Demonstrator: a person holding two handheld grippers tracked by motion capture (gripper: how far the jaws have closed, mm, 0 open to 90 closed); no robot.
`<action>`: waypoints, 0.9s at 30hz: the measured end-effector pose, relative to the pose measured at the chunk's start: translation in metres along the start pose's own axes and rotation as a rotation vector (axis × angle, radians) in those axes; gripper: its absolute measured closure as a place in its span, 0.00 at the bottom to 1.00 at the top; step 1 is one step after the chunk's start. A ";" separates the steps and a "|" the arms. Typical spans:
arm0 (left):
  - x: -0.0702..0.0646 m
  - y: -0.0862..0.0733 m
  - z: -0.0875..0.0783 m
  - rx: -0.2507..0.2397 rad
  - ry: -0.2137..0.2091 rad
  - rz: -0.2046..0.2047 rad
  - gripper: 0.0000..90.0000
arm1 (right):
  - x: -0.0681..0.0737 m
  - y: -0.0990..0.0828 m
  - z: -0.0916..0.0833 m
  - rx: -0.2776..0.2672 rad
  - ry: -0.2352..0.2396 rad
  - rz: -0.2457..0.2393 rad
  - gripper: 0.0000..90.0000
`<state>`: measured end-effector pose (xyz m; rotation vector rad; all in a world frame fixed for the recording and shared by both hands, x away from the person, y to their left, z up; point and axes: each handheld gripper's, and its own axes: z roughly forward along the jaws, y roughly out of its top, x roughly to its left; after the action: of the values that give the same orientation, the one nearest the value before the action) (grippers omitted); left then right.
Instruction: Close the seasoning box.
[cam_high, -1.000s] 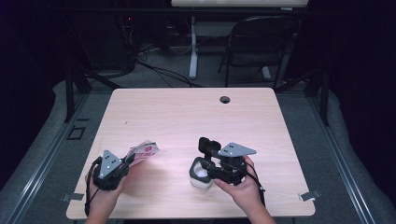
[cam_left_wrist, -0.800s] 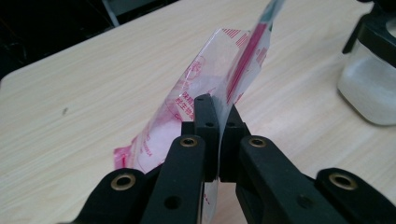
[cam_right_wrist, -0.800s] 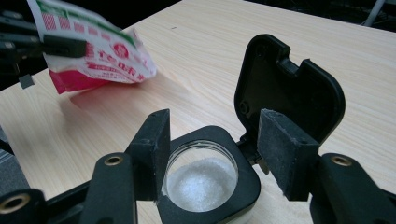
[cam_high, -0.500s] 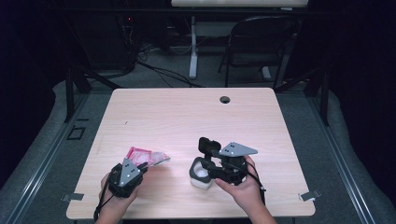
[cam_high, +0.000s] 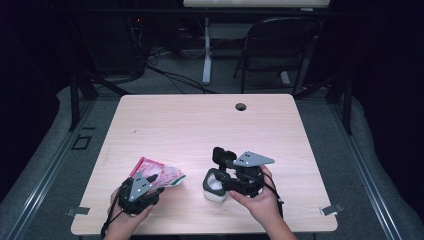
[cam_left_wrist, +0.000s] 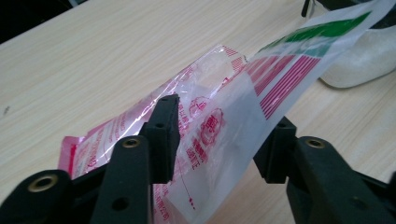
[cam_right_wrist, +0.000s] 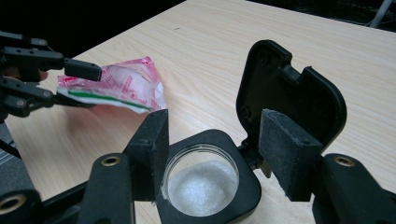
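The table (cam_high: 200, 120) is carrying one plastic packet (cam_high: 159, 175) and one white container (cam_high: 216, 186) with its black flip lid (cam_right_wrist: 289, 93) standing open; the packet is lying at the front left, just left of the container, its long axis running toward it; the left gripper (cam_high: 150, 186) is the nearer, its jaws having just been opening and now standing spread, the packet between them unpinched; the right gripper (cam_right_wrist: 212, 140) is bracketing the container's mouth, jaws parted.
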<state>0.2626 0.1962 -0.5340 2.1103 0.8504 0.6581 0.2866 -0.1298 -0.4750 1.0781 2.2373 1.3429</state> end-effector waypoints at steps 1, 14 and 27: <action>-0.002 0.000 0.002 0.000 -0.002 0.003 0.59 | 0.000 0.000 0.000 0.001 0.000 0.001 0.47; -0.017 0.001 0.015 0.046 -0.111 0.066 0.43 | 0.000 0.000 0.000 0.005 -0.005 -0.005 0.47; -0.026 0.010 0.010 0.028 -0.149 0.057 0.42 | 0.001 0.000 0.000 0.006 -0.011 -0.018 0.47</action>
<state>0.2563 0.1678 -0.5363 2.1857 0.7233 0.5126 0.2855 -0.1290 -0.4746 1.0619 2.2388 1.3208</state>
